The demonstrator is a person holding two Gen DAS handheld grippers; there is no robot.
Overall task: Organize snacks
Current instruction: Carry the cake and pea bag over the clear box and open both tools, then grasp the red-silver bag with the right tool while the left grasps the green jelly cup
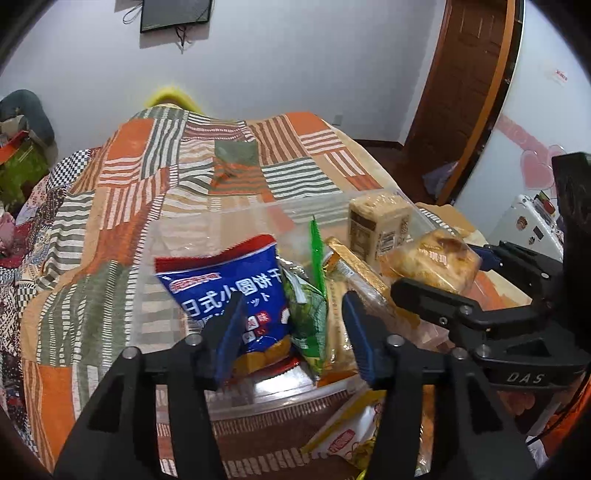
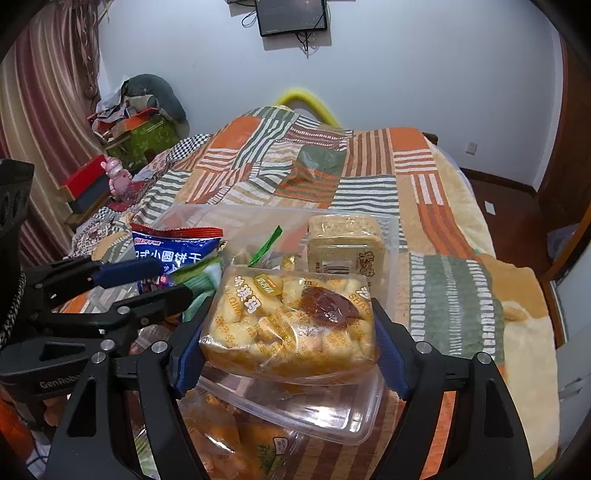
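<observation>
Here, a clear bin (image 2: pixel 391 236) sits on a patchwork quilt (image 2: pixel 369 184) spread over a bed, and the snacks stand packed inside it. The right gripper (image 2: pixel 291 343) is clamped on a bag of small pastries (image 2: pixel 291 325); its blue pads (image 2: pixel 186 363) press both ends of the bag, which hangs over the bin's near rim at 6 o'clock from the bin's middle. In the left wrist view the same pastries (image 1: pixel 432 266) show at 3 o'clock, between the right gripper's black fingers.

The left gripper (image 1: pixel 291 325) stands apart-jawed, holding nothing. Its pads (image 1: pixel 231 328) flank the snacks without pressing them: a blue biscuit bag (image 1: pixel 221 288) with a red top edge leans at 10 o'clock from the gripper's centre, and a green packet (image 1: pixel 306 317) sits right between the jaws. A bright green strip (image 1: pixel 316 251) pokes upright just behind it. A tan boxed cake (image 1: pixel 380 229) stands at the bin's far right, at 1 o'clock.

Outside the bin, at 6 o'clock in the left view, a yellow-and-white packet (image 1: pixel 347 439) lies on the quilt. In the right view more orange snack bags (image 2: pixel 236 439) lie below the bin's rim. A dark screen (image 2: pixel 291 16) hangs on the wall at 12 o'clock.
</observation>
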